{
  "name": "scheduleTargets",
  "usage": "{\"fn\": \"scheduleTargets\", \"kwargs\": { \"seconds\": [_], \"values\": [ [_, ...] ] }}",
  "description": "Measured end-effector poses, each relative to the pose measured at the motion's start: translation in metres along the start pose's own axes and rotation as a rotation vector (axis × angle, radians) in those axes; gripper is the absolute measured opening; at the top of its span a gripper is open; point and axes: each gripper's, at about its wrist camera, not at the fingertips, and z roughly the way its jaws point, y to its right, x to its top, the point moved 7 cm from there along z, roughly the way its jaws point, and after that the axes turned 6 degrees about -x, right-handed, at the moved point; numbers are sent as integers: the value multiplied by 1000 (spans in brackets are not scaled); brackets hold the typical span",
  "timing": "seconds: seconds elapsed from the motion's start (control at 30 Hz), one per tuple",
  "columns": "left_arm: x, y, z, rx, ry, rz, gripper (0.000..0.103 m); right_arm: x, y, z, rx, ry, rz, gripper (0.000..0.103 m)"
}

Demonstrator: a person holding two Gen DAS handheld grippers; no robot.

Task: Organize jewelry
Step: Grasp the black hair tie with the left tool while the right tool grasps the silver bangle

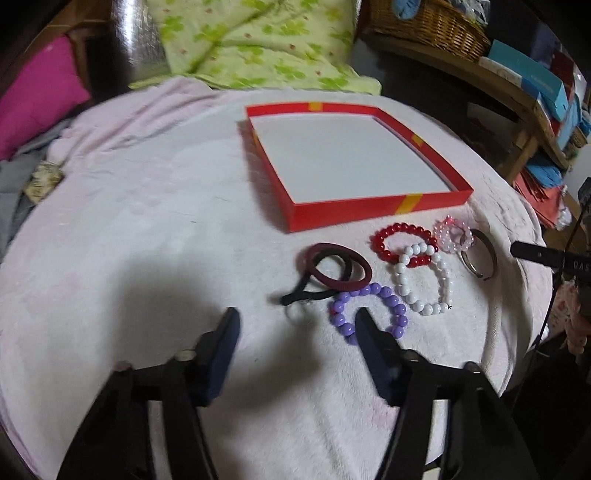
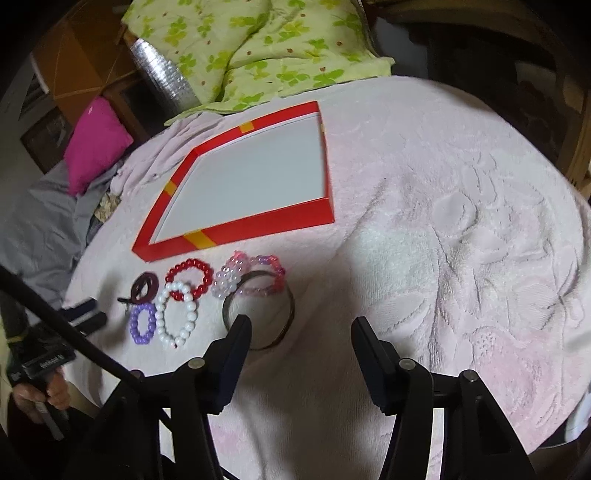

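1. Left gripper [image 1: 295, 325]: released, jaws spread, hovering just beside purple bead bracelet [image 1: 369, 314].
2. Right gripper [image 2: 301, 328]: released, over metal bangle [image 2: 258, 310].
3. Bracelet: likely light, slippery, stretchy; pinch across strand.
4. Red tray [image 1: 369, 212]: behind, holding nothing.

A round surface draped in a pale pink, embossed towel [image 2: 461, 206] fills most of both views. Behind it lies a light green quilt [image 1: 258, 40] printed with clover leaves, bunched in folds. Beside the quilt stands a silvery, crinkled foil roll [image 2: 159, 77]. To the left, a bright magenta cushion [image 1: 40, 92] rests on rumpled grey fabric [image 2: 40, 221]. On the right of the left wrist view, a woven wicker basket [image 1: 432, 26] and blue boxes [image 1: 532, 74] sit on a wooden shelf [image 1: 491, 85]. The surrounding room is dim, with brown wooden furniture [image 2: 81, 62] in shadow.
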Motion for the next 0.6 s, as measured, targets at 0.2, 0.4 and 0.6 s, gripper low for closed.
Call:
{"fn": "scheduleTargets", "kwargs": {
  "seconds": [0.2, 0.4, 0.6],
  "values": [
    [3, 0, 21, -45, -43, 0, 34, 7, 1, 7, 23, -10, 9, 54],
    [3, -9, 30, -47, -66, -15, 21, 10, -11, 23, 21, -33, -47, 41],
    [2, -12, 28, -70, -62, -26, 18, 8, -24, 42, -51, -57, -133, 29]
  ]
}}
